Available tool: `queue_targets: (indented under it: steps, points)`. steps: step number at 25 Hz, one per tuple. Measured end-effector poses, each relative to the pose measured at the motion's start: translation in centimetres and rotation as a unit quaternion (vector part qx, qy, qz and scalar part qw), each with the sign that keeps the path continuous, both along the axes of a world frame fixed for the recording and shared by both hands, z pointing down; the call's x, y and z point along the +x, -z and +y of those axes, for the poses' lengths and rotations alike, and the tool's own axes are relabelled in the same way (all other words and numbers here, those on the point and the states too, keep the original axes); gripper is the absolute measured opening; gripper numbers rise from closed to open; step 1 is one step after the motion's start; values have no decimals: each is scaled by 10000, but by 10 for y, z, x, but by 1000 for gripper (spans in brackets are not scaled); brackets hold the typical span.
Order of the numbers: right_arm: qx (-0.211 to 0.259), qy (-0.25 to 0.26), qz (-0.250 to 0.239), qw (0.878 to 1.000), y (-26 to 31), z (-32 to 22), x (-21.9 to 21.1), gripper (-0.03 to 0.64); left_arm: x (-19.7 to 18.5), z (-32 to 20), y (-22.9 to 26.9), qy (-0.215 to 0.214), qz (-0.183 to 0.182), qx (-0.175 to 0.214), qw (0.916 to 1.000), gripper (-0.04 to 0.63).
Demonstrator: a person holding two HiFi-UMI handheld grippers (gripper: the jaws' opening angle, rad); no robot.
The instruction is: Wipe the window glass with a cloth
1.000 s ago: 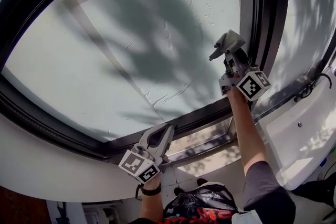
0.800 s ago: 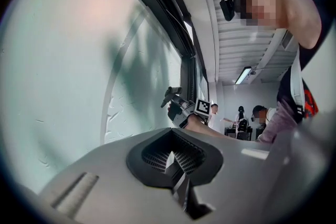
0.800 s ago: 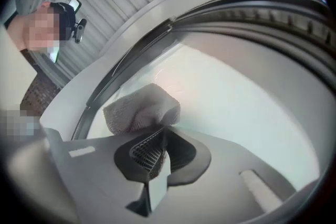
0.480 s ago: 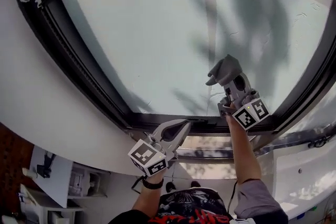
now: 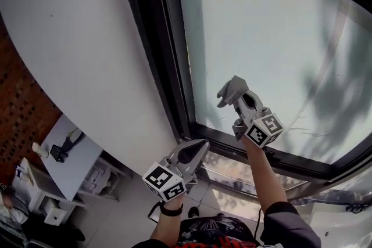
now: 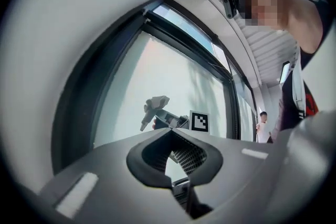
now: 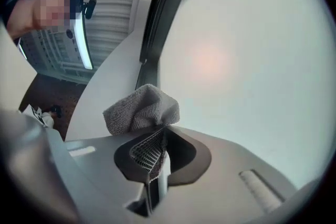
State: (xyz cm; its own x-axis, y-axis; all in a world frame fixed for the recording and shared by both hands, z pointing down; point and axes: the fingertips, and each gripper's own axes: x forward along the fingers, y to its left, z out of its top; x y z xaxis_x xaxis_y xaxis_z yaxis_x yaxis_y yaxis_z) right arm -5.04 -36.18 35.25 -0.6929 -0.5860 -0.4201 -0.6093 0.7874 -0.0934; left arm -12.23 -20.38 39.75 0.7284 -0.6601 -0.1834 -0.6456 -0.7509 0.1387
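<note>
At far left, a brick wall (image 5: 20, 96) met a white wall (image 5: 81, 32), with a white table (image 5: 72, 162) low beside them. To the right of the white wall ran the dark window frame (image 5: 171, 67).

The left gripper (image 5: 200, 145) was held low, below the frame's bottom rail and apart from the glass. In the left gripper view its jaws were pressed together with nothing between them.

Right of it and higher, the grey cloth (image 5: 231, 90) stood at the near left corner of the window glass (image 5: 261, 20), just beside the frame's upright. The right gripper (image 5: 237, 99) was pinching the cloth. The right gripper view showed the jaws closed on a fold of the cloth (image 7: 142, 110), with the rest bunched beyond the tips. The bunch pointed toward the pane, but contact with the glass could not be confirmed in any view.

The person's right forearm (image 5: 261, 177) reached up to that gripper. Further right, the glass carried grey shadows (image 5: 337, 96) and fine pale streaks (image 5: 305, 125) near the bottom rail.
</note>
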Motion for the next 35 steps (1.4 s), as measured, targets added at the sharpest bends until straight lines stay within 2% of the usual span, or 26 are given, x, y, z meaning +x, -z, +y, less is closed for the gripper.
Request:
queue_targets:
  steps: [4, 7, 11, 15, 20, 25, 31, 35]
  points:
    - [-242, 330, 254, 9988, -17, -22, -71, 15, -62, 0, -1, 660, 85, 58, 9978, 0]
    - [-407, 474, 341, 9975, -27, -35, -105, 15, -86, 2, 1, 933, 52, 70, 9956, 0]
    - [-450, 531, 421, 9967, -35, -43, -133, 15, -102, 0, 3, 1051, -39, 55, 9944, 0]
    - [-506, 426, 549, 9963, -38, -41, -136, 15, -97, -8, 10, 882, -136, 60, 9960, 0]
    - [-485, 208, 572, 9970, -46, -32, -97, 15, -68, -25, 8, 433, -152, 38, 9989, 0]
    - [-452, -239, 431, 9978, -53, -14, -28, 15, -23, -36, -1, -158, -196, -57, 9997, 0]
    - [-439, -981, 232, 9939, -57, 12, 67, 15, 45, -39, -9, -977, -242, -148, 9948, 0]
    - [-377, -1357, 85, 9900, -56, 27, 119, 15, 85, -34, -11, -1273, -298, -148, 9913, 0]
